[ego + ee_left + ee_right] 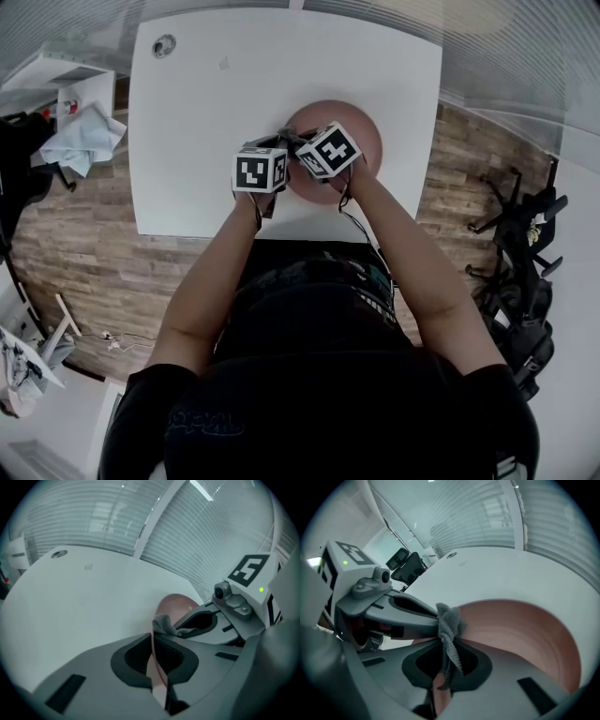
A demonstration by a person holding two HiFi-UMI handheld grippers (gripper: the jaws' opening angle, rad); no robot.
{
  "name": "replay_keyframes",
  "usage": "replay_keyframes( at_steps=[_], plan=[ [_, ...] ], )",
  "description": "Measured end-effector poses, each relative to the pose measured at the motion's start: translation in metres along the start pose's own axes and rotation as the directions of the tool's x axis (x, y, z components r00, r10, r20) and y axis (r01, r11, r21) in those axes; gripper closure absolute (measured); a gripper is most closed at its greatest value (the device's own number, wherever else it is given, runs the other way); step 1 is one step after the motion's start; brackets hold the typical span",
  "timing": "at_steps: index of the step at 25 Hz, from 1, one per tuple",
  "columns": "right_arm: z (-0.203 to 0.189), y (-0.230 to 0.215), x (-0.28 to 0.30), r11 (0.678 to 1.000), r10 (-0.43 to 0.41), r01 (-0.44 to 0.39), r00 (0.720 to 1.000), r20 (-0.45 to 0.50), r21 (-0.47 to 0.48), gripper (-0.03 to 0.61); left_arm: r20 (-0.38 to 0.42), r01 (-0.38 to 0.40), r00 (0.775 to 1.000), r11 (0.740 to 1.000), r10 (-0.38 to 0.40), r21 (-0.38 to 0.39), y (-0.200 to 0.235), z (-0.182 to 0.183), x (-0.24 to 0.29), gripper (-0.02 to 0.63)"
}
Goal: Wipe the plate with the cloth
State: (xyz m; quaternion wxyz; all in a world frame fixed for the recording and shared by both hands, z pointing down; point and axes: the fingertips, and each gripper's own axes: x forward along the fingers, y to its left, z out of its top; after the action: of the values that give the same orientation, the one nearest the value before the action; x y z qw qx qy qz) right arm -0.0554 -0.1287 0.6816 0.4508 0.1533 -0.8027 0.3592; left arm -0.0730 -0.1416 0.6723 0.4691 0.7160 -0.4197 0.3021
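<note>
**Head view.** Both your forearms reach straight ahead, wrists close together. The left gripper [272, 150] and right gripper [307, 155] meet at the near-left rim of one pink plate [364, 129]. The plate sits on the white table [206, 103], toward its near right side. Count: two marker cubes, one per gripper, each showing black-and-white square patterns. The print on your dark shirt [206, 424] is too blurred to read.

**Left gripper view.** The left gripper [152, 637] has its jaws closed on the thin edge of the plate [176, 605], and a pink strip of rim runs down between them. Just beyond, the right gripper [201, 620] comes in from the right with one grey cloth [165, 624] bunched at its tip, touching the plate.

**Right gripper view.** The right gripper [446, 656] is clamped on the cloth [450, 630]. A knitted fold stands up above the jaws against the plate's inner surface [525, 630]. The left gripper [408, 611] lies just beside it on the left, its tip at the cloth.
</note>
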Motion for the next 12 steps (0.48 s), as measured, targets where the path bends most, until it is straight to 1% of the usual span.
replay_keyframes(
  at_steps=[5,12],
  plan=[
    [-0.021,0.019,0.002,0.998,0.065,-0.065,0.998,-0.016,0.019,0.54,-0.001,0.004,1.0,1.0,-0.004,-0.001,0.001,0.0,0.001,0.586],
    [-0.048,0.039,0.001,0.991,0.129,-0.132,0.987,-0.097,-0.022,0.54,0.008,-0.005,1.0,1.0,0.005,-0.015,0.001,0.003,0.001,0.586]
  ],
)
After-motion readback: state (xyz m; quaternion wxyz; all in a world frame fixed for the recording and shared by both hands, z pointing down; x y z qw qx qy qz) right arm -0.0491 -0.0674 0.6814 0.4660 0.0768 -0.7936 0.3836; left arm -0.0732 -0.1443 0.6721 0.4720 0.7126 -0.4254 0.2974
